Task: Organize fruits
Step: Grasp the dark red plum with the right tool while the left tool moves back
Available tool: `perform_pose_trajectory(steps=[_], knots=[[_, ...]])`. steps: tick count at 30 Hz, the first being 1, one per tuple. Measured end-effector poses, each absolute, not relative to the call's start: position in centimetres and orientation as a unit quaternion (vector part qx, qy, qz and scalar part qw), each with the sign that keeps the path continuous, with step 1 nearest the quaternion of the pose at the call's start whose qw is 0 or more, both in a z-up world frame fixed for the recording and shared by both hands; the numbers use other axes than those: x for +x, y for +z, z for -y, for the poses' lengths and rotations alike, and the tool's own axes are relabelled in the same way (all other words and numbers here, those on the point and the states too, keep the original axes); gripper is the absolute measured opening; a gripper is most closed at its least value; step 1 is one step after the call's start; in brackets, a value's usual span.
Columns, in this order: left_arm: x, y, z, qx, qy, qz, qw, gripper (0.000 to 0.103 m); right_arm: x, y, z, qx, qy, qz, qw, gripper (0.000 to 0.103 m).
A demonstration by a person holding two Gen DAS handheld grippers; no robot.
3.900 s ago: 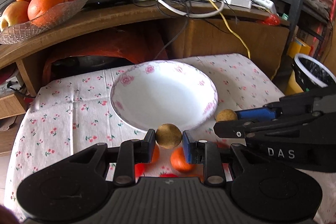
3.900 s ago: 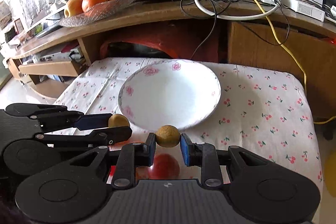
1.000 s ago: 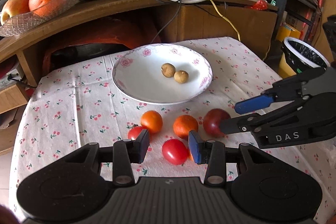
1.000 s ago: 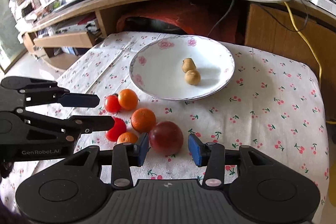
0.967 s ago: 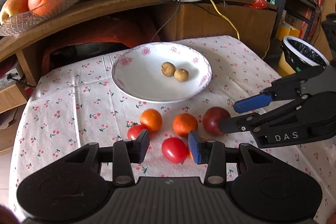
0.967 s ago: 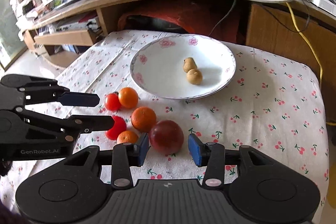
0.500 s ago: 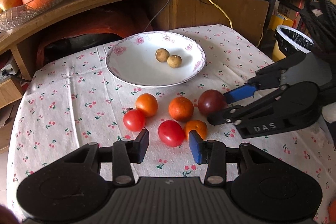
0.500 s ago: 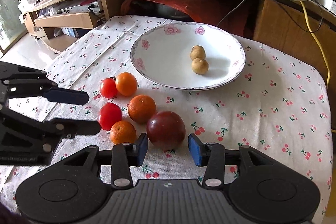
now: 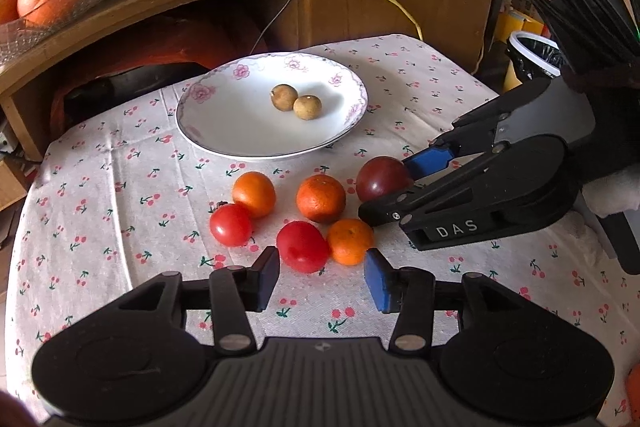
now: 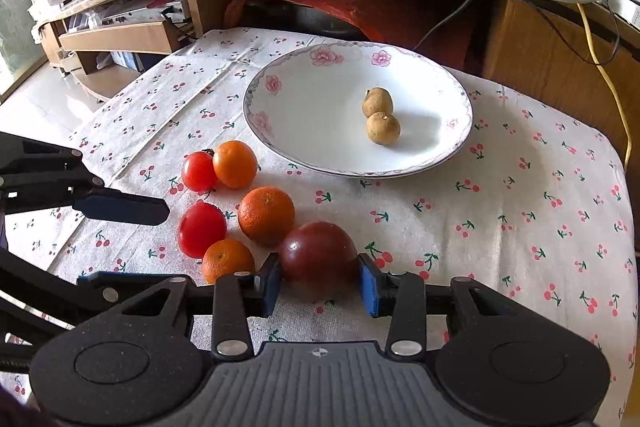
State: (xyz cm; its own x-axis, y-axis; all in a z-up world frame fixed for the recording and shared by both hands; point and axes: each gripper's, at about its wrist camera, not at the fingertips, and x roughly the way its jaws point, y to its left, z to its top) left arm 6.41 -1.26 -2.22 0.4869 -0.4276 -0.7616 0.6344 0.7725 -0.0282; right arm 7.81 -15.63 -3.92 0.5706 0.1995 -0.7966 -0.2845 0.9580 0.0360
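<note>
Now closed in around the dark red plum (image 10: 318, 257), right gripper (image 10: 319, 285), with both blue pads against the fruit's sides; half a second ago still clear of it. Left to right on the cherry-print counter (image 9: 100, 195): small tomato (image 9: 231, 224) touching an orange fruit (image 9: 254, 194), bigger tomato (image 9: 302, 246) beside a small tangerine (image 9: 350, 241), larger tangerine (image 9: 321, 198) just behind those, then the plum farthest right, still resting on the cloth. Farther back, floral plate (image 9: 224, 137) holding two brown longans (image 9: 296, 101) touching each other. Crowded close against the plum's left side, larger and small tangerines. Left gripper (image 9: 322, 277) hovering with fingers spread wide and empty, bigger tomato and small tangerine just ahead of the gap.
</note>
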Motion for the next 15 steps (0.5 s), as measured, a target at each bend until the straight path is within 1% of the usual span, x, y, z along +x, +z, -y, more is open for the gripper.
perform_pose_trajectory(steps=[6, 15], knots=[[6.1, -2.0, 1.6, 0.128, -0.326, -0.393, 0.851, 0.054, 7.7, -3.7, 16.2, -0.036, 0.126, -0.451, 0.883, 0.034], [6.1, -2.3, 4.2, 0.149, -0.347, -0.384, 0.843, 0.054, 7.2, -3.2, 17.4, -0.028, 0.113, -0.453, 0.884, 0.034]])
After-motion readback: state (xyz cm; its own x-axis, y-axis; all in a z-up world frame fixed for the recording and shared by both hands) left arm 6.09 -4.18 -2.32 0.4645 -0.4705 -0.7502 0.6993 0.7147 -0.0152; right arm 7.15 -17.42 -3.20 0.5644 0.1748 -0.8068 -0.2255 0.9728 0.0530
